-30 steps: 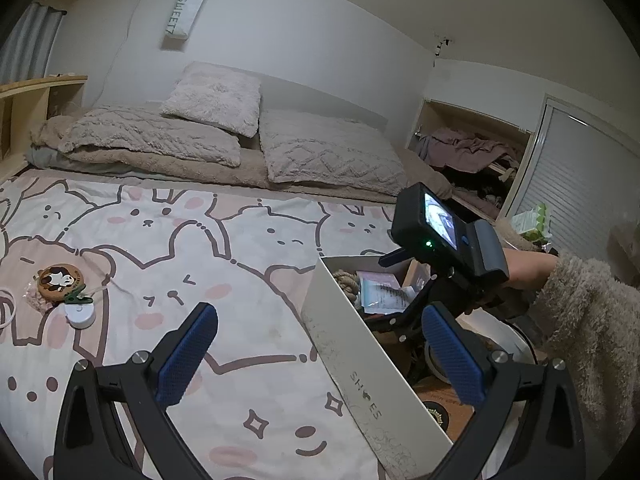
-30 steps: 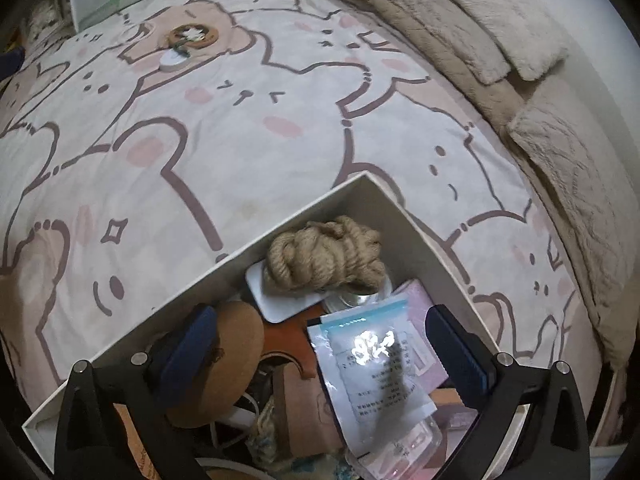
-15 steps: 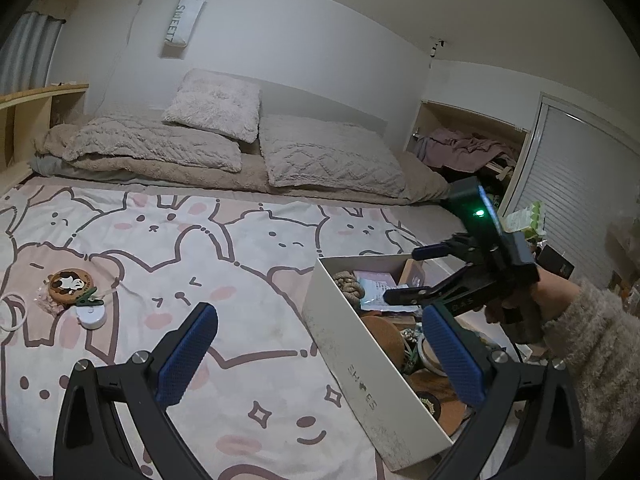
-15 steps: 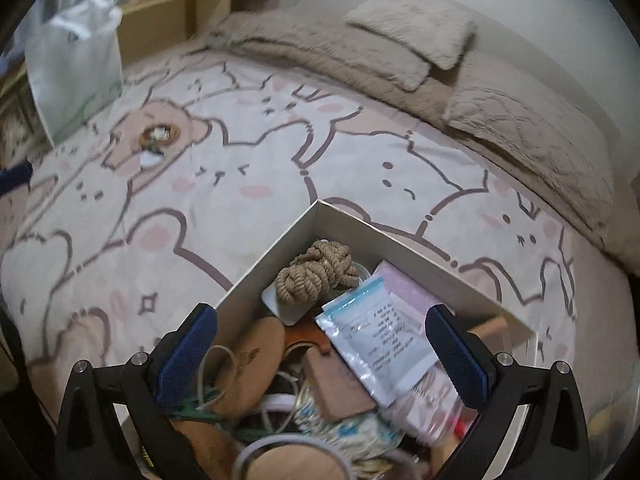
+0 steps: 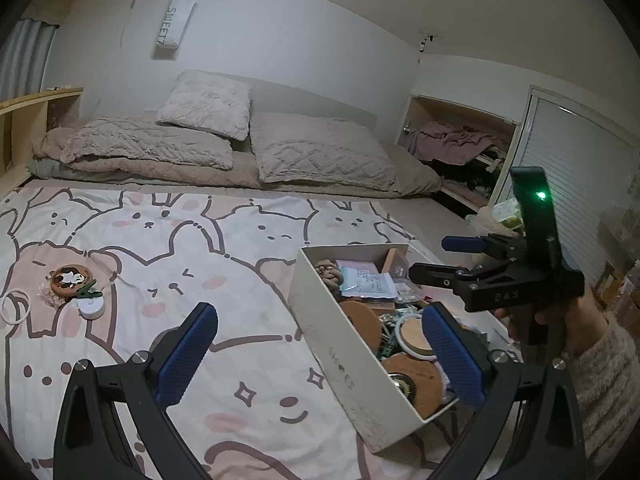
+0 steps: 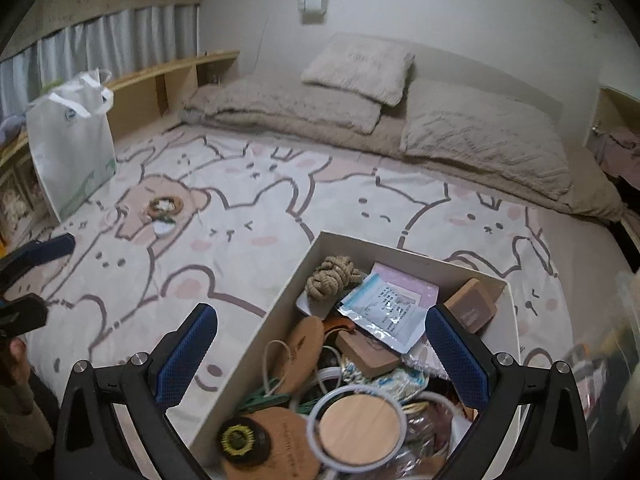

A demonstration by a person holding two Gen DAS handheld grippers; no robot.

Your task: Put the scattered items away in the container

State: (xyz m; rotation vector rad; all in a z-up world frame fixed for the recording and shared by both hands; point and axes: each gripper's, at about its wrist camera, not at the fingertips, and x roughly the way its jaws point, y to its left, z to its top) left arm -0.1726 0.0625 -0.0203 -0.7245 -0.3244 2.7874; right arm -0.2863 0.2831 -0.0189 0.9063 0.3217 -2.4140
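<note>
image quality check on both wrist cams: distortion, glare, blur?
Left wrist: heavy fisheye bowing and black corner vignette; dim, flat indoor light; the green LED on the right hand-held gripper blooms; the shoe box is sharp. Right wrist: same bowing; the foil pouch shows slight glare; far right edge is smeared; left hand-held gripper is cropped at the edge.

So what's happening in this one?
A person holding two claws is tidying loose bits on a bed into a white shoebox, already crowded with coasters, rope and packets. Both the left claw and right claw are open and empty. A cork coaster, green clip and white ring still lie on the bedspread.
</note>
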